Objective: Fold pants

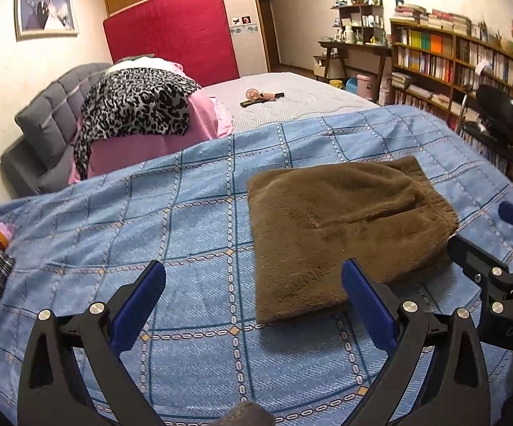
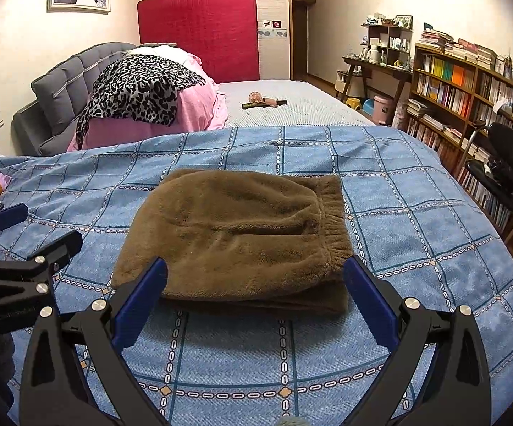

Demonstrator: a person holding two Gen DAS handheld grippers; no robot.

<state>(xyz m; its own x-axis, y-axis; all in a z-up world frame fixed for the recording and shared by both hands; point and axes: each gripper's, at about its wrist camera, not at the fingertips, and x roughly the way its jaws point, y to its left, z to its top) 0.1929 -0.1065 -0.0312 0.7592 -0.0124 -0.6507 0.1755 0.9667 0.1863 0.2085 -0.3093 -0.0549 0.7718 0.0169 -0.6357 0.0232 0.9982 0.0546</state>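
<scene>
The brown fleece pants (image 2: 235, 234) lie folded into a compact, roughly square bundle on the blue checked bedspread (image 2: 416, 220) with its chain-pattern lines, near the middle of the bed's near half. The elastic waistband sits along the bundle's right edge, and stacked layers show at the near edge (at least two thicknesses of cloth).

The right gripper (image 2: 256, 294) hovers just in front of the bundle, its blue-padded fingers (image 2: 139, 305) spread wide, one at each near corner of the pants, gripping nothing; whether the pads touch the cloth I cannot tell. The left gripper (image 1: 253, 301) is to the left, over bare bedspread, its jaws likewise spread wide and empty, its right finger in front of the bundle's near left corner. In the left wrist view the pants (image 1: 345, 230) lie to the right of centre.

Farther off, a pile of pink bedding (image 2: 192, 110) with a leopard-print cloth (image 2: 139, 88) draped over it rests against a grey tufted headboard (image 2: 61, 85) at far left. A red upright mattress (image 2: 203, 32) leans on the far wall, a wooden bookshelf (image 2: 469, 81) packed with books lines the right side, and a black chair (image 2: 508, 163) stands beside it.
</scene>
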